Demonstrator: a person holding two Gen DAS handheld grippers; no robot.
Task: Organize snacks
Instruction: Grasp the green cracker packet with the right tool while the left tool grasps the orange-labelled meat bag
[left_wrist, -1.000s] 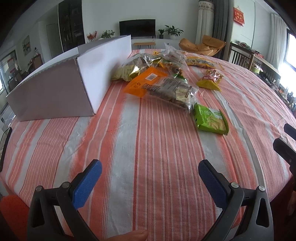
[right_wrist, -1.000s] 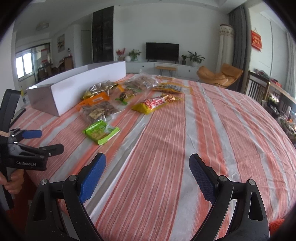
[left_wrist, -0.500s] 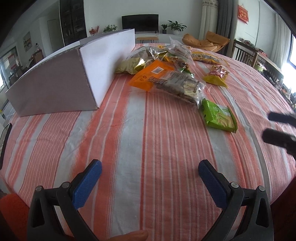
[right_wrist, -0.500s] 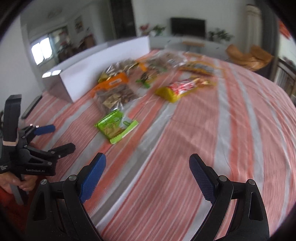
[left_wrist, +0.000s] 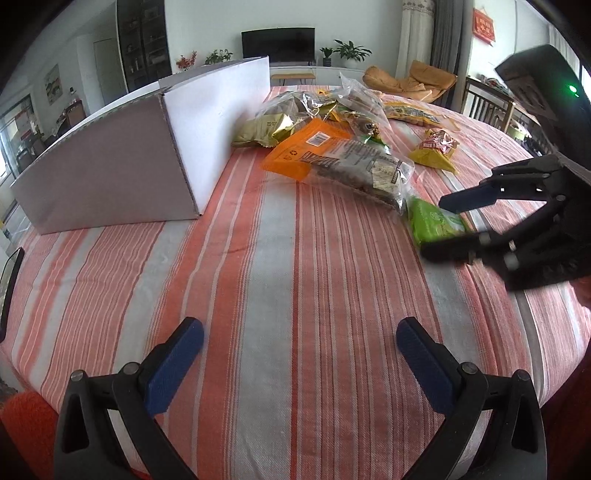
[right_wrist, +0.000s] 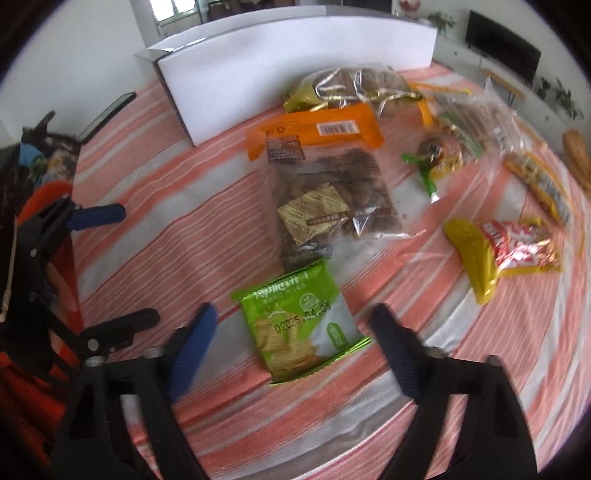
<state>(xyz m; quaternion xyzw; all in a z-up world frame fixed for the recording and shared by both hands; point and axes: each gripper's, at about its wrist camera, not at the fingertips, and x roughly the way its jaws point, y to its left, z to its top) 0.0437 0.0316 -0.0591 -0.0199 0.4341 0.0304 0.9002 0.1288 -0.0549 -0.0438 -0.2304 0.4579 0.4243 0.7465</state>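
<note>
A green snack pack (right_wrist: 299, 325) lies flat on the striped tablecloth (left_wrist: 295, 266). My right gripper (right_wrist: 295, 336) reaches down over it, and its jaws are closing with the pack between them. A gap shows between the pack and both blue pads (right_wrist: 192, 347). In the left wrist view the right gripper (left_wrist: 448, 225) straddles the green pack (left_wrist: 430, 221) at the right. My left gripper (left_wrist: 299, 332) hovers open and empty near the table's front edge, and the right wrist view shows the left gripper (right_wrist: 129, 266) at the far left. A white open box (left_wrist: 110, 173) stands at the back left.
Beyond the green pack lie an orange-topped clear bag (right_wrist: 325, 184), a yellow and red pack (right_wrist: 509, 251), a gold bag (left_wrist: 273, 122) and several more snacks. A dark phone (right_wrist: 107, 114) lies by the box. Chairs and a TV stand behind the table.
The right gripper swung left and tipped down over the green pack, and its jaws have narrowed around it. The left gripper has stayed where it was.
</note>
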